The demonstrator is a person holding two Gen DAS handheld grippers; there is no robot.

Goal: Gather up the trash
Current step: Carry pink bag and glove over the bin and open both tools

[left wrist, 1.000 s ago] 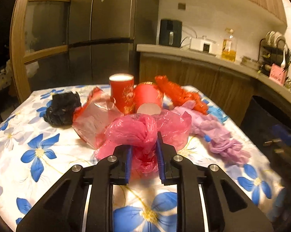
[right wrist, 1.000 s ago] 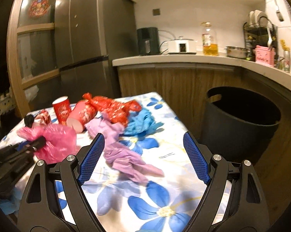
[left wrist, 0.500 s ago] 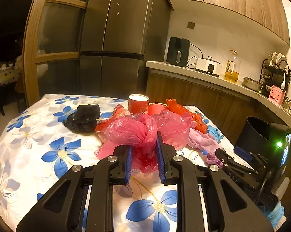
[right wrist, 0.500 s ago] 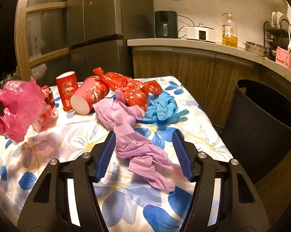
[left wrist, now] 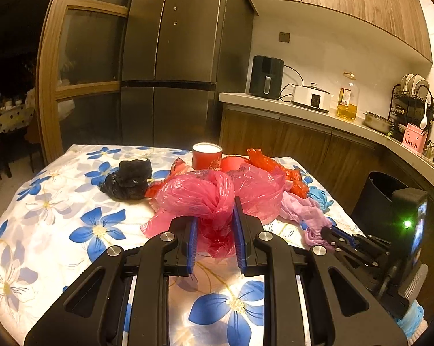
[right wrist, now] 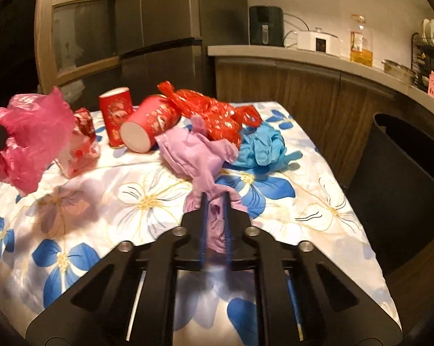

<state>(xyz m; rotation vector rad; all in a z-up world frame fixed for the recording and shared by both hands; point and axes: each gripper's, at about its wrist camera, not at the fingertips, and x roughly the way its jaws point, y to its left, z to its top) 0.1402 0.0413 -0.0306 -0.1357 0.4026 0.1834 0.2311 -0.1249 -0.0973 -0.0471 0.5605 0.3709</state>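
My left gripper [left wrist: 214, 216] is shut on a crumpled pink plastic bag [left wrist: 205, 193], which hangs a little above the flowered tablecloth [left wrist: 58, 216]. The right wrist view shows the same bag [right wrist: 35, 132] at the left edge. My right gripper [right wrist: 215, 199] is low over the table, and its jaws are closing on the near end of a purple glove [right wrist: 193, 155]. The glove is pinched between the blue pads. The rest of it lies on the cloth. In the left wrist view the right gripper [left wrist: 326, 232] meets the glove [left wrist: 300, 210] at the right.
Behind the glove lie a blue glove [right wrist: 263, 144], a red wrapper [right wrist: 214, 112], a tipped red cup [right wrist: 150, 124], an upright red cup [right wrist: 115, 115] and a clear printed bag [right wrist: 82, 141]. A black bag [left wrist: 127, 178] sits far left. An open black bin [right wrist: 404, 178] stands right of the table.
The right gripper's jaws went from wide open to narrow around the purple glove as it came down and forward. The left gripper rose with the pink bag.
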